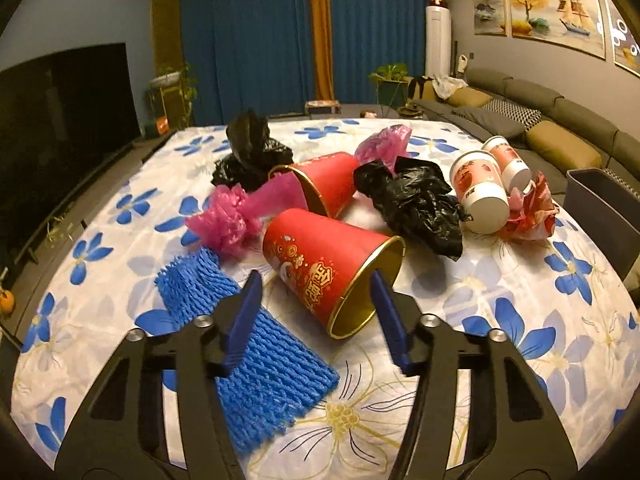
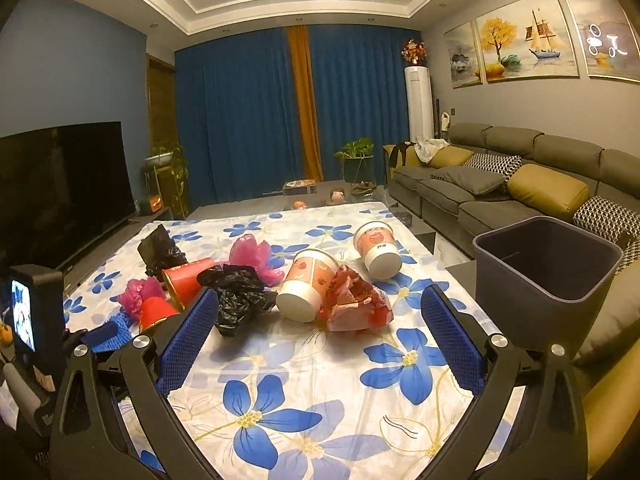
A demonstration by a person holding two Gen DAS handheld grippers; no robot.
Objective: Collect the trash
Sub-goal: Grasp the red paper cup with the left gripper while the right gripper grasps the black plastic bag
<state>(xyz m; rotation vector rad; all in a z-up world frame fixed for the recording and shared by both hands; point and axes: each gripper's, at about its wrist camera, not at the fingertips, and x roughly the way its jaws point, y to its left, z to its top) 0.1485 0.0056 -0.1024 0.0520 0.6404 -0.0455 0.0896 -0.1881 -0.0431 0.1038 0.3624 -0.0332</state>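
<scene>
From your left wrist camera, the table (image 1: 460, 312) wears a glossy white cloth printed with blue flowers, set before blue curtains (image 1: 248, 40), a dark television (image 1: 60, 120) and a grey sofa (image 1: 560, 120). Your left gripper (image 1: 316, 292) is part-spread around the lower wall of a smooth red paper cup (image 1: 328, 268) lying on its side, gold rim toward you; whether the pads touch it you cannot tell. A ribbed blue foam net (image 1: 256, 356) lies flat beside it, with crinkled black bags (image 1: 416, 204) and pink bags (image 1: 228, 216) behind. From your right wrist camera, your right gripper (image 2: 320, 320) is spread wide and empty above the cloth, short of a crumpled red wrapper (image 2: 356, 304) and a toppled white-based cup (image 2: 304, 284). A grey bin (image 2: 548, 280) stands off the table's right edge.
</scene>
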